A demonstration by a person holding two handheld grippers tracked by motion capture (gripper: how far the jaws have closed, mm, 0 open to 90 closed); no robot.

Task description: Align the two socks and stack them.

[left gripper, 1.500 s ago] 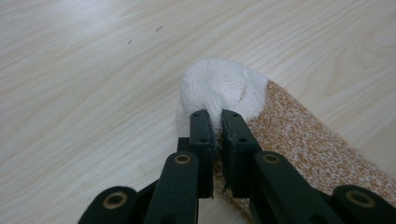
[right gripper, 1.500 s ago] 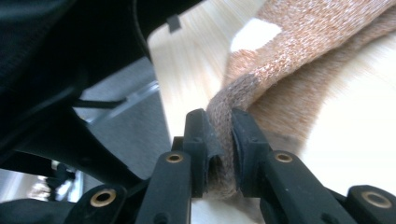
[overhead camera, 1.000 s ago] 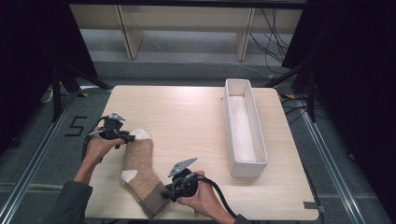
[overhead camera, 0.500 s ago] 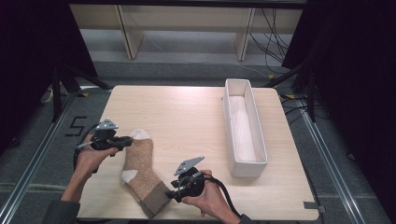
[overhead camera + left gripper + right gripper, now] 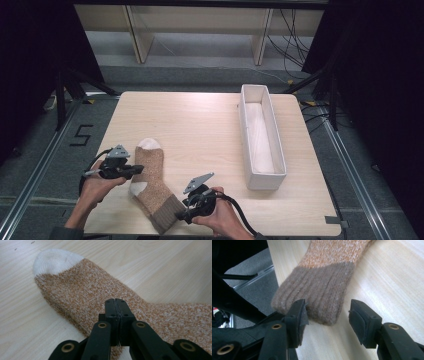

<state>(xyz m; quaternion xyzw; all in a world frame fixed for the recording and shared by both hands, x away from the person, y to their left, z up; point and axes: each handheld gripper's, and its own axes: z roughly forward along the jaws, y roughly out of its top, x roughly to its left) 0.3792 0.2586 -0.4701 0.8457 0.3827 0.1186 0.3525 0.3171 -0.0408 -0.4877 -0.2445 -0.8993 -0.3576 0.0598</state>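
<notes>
Left gripper [image 5: 134, 170] slid along sock [image 5: 150, 185], jaws just closed; right gripper [image 5: 183, 215] jaws opening, cuff between.

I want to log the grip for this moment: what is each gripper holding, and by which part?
The left gripper is shut on the sock, pinching its foot edge. The right gripper has just been opening; the brown cuff lies between its jaws, unheld.
</notes>
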